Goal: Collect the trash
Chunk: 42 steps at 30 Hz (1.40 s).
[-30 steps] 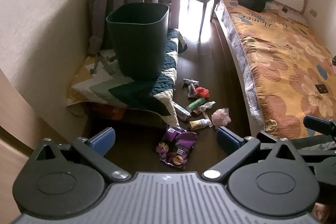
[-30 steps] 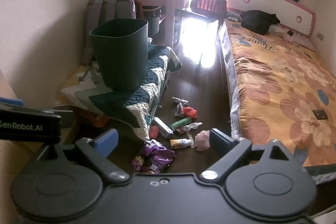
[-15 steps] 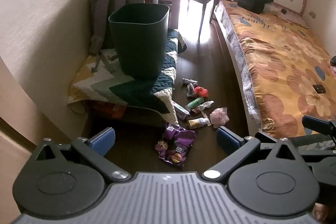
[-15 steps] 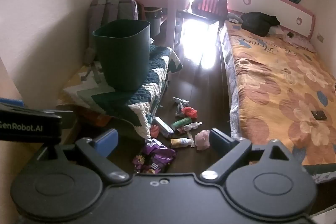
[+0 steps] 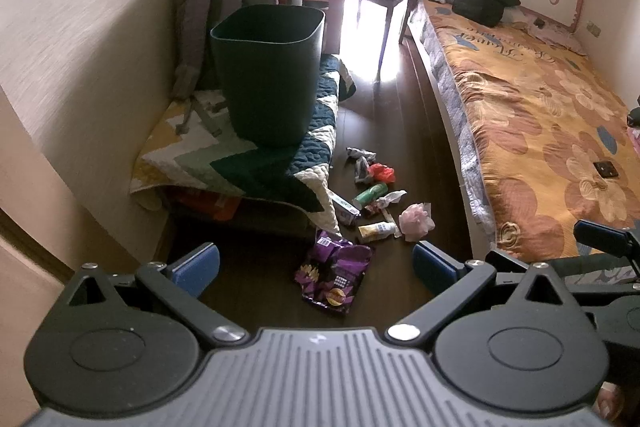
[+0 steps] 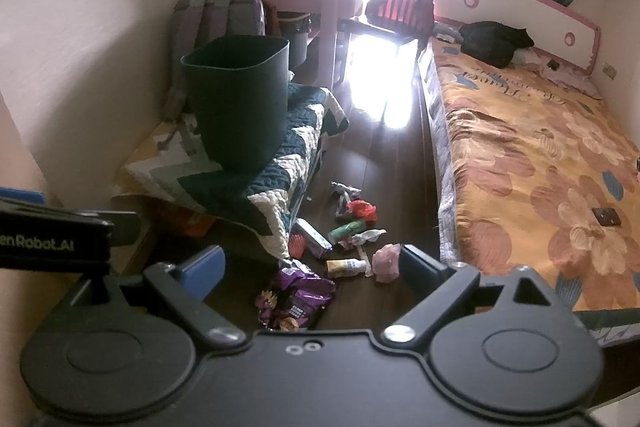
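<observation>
Left wrist view, left gripper (image 5: 316, 263) held spread and empty above dark wood floor, right gripper (image 6: 310, 267) likewise parted, crinkled purple snack bag (image 5: 334, 277) below, trash scattered beside quilted bench, smooth dark-green bin (image 5: 268, 75) set on quilt (image 5: 240, 163).

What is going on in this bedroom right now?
A person holds two tools, the left tool and right tool, both open and empty, above litter on the dark wooden floor. A crumpled purple snack bag lies nearest. The dark green plastic bin stands on a quilted bench, and nothing is picked up yet.
</observation>
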Each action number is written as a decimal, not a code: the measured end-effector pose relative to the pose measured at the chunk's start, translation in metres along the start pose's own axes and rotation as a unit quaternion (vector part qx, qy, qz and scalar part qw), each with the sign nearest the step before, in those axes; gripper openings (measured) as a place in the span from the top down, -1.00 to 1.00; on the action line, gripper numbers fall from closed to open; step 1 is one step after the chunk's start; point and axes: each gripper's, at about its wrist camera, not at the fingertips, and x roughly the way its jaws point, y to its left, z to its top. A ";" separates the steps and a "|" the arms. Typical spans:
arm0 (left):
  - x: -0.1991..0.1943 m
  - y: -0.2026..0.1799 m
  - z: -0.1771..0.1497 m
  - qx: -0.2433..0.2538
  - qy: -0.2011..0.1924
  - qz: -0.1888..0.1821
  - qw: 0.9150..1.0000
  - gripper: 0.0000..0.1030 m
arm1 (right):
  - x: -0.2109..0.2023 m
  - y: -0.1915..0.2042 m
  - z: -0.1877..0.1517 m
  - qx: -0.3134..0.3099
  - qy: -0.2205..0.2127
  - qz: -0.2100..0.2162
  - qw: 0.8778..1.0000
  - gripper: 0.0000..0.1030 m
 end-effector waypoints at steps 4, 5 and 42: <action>-0.005 0.003 -0.005 -0.001 0.000 0.000 1.000 -1.00 | -0.008 0.005 -0.010 -0.002 0.002 0.002 1.000 -0.83; -0.004 0.003 -0.004 -0.001 0.000 0.000 1.000 -1.00 | -0.010 0.005 -0.010 -0.002 0.002 0.002 1.000 -0.82; -0.007 0.011 -0.011 0.002 0.008 0.005 1.000 -1.00 | -0.003 -0.007 -0.010 0.011 0.003 0.002 1.000 -0.79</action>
